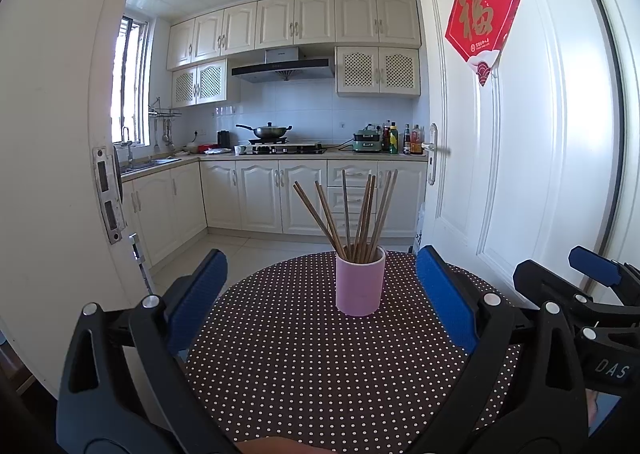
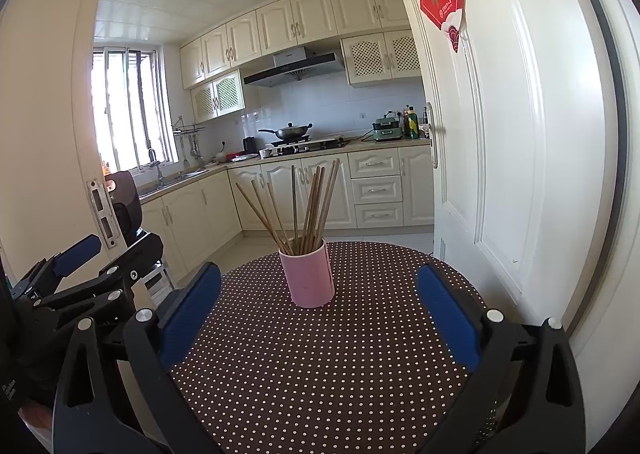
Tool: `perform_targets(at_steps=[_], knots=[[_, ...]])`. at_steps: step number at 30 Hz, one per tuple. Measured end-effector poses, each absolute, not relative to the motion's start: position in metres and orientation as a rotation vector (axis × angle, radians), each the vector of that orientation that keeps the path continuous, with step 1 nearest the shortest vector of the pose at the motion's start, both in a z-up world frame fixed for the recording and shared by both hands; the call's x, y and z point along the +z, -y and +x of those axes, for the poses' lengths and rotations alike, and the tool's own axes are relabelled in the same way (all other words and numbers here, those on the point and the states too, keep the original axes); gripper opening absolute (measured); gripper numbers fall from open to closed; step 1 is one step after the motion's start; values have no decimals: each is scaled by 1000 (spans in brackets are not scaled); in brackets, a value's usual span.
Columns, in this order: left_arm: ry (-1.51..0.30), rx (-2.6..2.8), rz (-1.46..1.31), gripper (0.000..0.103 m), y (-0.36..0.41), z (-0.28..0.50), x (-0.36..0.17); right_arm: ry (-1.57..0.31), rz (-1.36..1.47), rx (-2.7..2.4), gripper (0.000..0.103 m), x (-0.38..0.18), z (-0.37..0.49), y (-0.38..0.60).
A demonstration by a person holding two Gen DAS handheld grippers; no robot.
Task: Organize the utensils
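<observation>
Both tongs spread wide & empty, L gripper (image 1: 320, 282) and R gripper (image 2: 320, 294) near tabletop (image 1: 320, 374) front edge, cup (image 1: 360, 286) w/ chopsticks (image 1: 352, 210) upright toward far edge.

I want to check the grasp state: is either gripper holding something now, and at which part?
Nothing is held. The left gripper and the right gripper are both open and empty. The chopsticks stand in the pink cup.

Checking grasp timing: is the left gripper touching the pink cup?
Apart. In the left wrist view the open left gripper has tablecloth showing between each finger and the pink cup.
</observation>
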State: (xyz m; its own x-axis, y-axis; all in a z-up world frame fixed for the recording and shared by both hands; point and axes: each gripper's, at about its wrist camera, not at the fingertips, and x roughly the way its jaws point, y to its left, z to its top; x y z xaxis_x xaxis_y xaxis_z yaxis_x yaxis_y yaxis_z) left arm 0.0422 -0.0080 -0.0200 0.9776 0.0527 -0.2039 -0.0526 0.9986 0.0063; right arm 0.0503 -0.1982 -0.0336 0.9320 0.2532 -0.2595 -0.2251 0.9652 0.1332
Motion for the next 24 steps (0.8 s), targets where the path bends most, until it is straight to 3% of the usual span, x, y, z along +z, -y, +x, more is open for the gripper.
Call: perform_targets(at_steps=[24], knots=[[-219,60,-7,94,8,40,-20,-280,96,250,95,-32,48,197]])
